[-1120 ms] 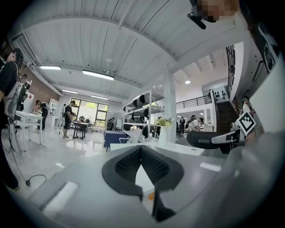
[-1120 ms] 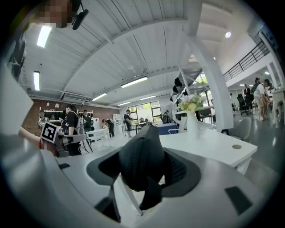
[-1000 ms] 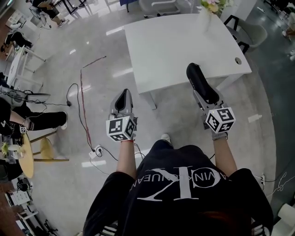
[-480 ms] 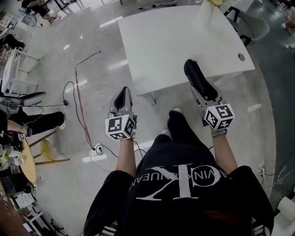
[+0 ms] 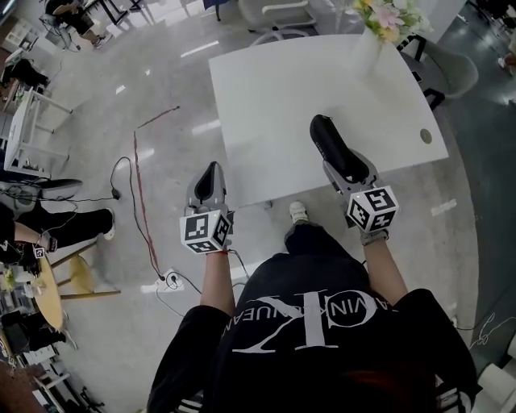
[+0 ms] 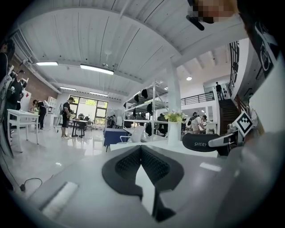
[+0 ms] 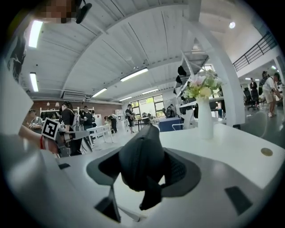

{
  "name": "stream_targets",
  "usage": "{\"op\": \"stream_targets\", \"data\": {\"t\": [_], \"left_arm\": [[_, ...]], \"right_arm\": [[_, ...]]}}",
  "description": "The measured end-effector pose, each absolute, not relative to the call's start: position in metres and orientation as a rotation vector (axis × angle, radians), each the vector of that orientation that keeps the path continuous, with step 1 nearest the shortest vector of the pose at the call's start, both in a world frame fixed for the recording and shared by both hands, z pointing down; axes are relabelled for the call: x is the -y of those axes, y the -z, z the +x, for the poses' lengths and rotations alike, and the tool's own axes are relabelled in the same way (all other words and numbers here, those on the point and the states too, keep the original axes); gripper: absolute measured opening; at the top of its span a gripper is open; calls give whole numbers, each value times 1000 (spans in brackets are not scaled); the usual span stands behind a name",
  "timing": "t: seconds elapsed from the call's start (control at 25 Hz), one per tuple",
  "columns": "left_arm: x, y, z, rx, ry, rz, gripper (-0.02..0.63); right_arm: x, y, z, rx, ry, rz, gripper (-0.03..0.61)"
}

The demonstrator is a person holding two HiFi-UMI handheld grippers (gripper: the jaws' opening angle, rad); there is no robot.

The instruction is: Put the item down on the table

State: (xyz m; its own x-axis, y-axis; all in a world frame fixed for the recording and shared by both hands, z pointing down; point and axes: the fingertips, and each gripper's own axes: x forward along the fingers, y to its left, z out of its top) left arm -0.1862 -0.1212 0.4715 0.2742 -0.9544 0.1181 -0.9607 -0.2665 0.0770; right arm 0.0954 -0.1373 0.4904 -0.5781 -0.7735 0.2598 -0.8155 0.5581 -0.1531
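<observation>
A black elongated pouch [image 5: 326, 137] sits between the jaws of my right gripper [image 5: 347, 169], which is shut on it above the near edge of the white table [image 5: 282, 89]. In the right gripper view the pouch [image 7: 141, 161] fills the space between the jaws, with the table top [image 7: 231, 142] beyond. My left gripper [image 5: 211, 173] is shut with nothing in it, held over the floor just left of the table's near corner. In the left gripper view its pads [image 6: 153, 165] meet, and the pouch [image 6: 202, 142] shows at the right.
A white vase of flowers [image 5: 377, 28] stands at the table's far side. A round cable hole [image 5: 426, 135] sits near the table's right edge. Chairs [image 5: 278, 12] stand behind the table. Cables and a power strip [image 5: 169, 281] lie on the floor at left.
The person has stepped closer to the table. Both grippers have moved forward; the right one with the pouch is now over the table's near edge.
</observation>
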Motion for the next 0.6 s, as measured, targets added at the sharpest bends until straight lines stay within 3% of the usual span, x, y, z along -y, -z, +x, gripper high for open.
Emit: {"op": "stream_targets", "data": {"t": [0.6], "left_arm": [[187,-487,-196,1850,-87,2316,11]], "right_arm": [[224,-528,64,2552,-494,1145,261]]}}
